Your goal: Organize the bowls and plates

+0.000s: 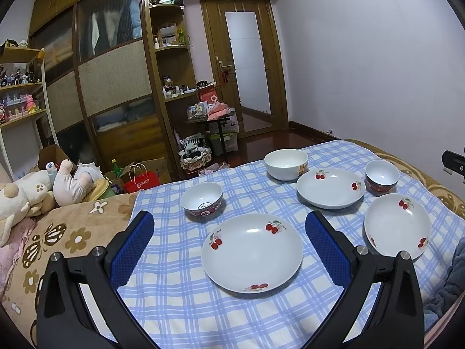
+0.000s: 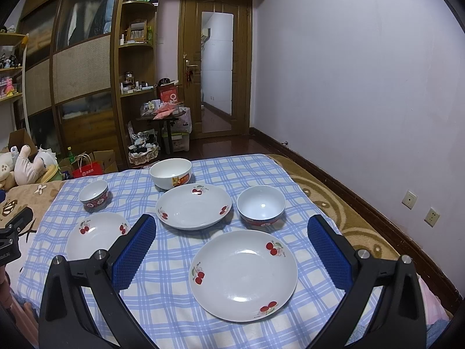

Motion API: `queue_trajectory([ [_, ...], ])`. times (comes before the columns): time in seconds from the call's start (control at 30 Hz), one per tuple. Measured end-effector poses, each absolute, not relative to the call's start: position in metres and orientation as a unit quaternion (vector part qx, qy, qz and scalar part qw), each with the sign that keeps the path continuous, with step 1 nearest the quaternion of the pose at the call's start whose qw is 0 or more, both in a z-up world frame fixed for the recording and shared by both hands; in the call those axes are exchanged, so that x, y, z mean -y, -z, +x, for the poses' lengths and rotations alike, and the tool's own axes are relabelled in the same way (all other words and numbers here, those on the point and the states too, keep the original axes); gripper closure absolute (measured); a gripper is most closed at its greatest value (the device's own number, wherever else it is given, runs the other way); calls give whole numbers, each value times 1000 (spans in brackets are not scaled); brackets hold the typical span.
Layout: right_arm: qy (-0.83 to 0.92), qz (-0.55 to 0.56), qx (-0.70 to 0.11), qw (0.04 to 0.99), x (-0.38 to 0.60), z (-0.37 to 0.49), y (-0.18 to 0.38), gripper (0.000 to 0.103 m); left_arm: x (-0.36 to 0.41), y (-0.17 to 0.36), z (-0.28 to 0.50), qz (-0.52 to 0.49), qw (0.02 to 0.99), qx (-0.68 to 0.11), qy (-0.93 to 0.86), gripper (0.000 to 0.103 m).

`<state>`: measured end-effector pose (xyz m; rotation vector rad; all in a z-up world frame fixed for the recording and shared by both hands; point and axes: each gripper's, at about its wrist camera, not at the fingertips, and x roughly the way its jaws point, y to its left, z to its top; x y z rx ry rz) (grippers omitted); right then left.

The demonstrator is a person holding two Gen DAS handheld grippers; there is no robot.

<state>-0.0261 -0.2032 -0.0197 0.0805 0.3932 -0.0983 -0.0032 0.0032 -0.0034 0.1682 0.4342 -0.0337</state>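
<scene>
**Six glazed dishes on a checked cloth, both grippers empty**

A blue-and-white checked cotton cloth (image 1: 180, 299) covers the bed. On it lie three shallow round white ceramic plates with red cherry prints: one (image 1: 252, 252) below the left gripper (image 1: 229, 226), one (image 2: 243, 274) below the right gripper (image 2: 232, 229), one (image 2: 193, 206) further back. Behind that sits a deep plain white bowl (image 2: 171, 173). Two small red-banded bowls (image 1: 201, 201) (image 2: 261, 206) stand well apart. Both grippers' textured blue fingers (image 1: 133, 250) (image 2: 330, 251) are spread wide, holding nothing.

Both wrist views overlook checked cloth (image 1: 180, 305), facing door (image 2: 216, 72)
</scene>
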Motion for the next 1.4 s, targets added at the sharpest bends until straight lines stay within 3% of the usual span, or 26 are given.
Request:
queue_trajectory([
  [1.4,49,38,-199,978,203,-26,17,0,-8,0,-7,82,972,-218,16,1],
])
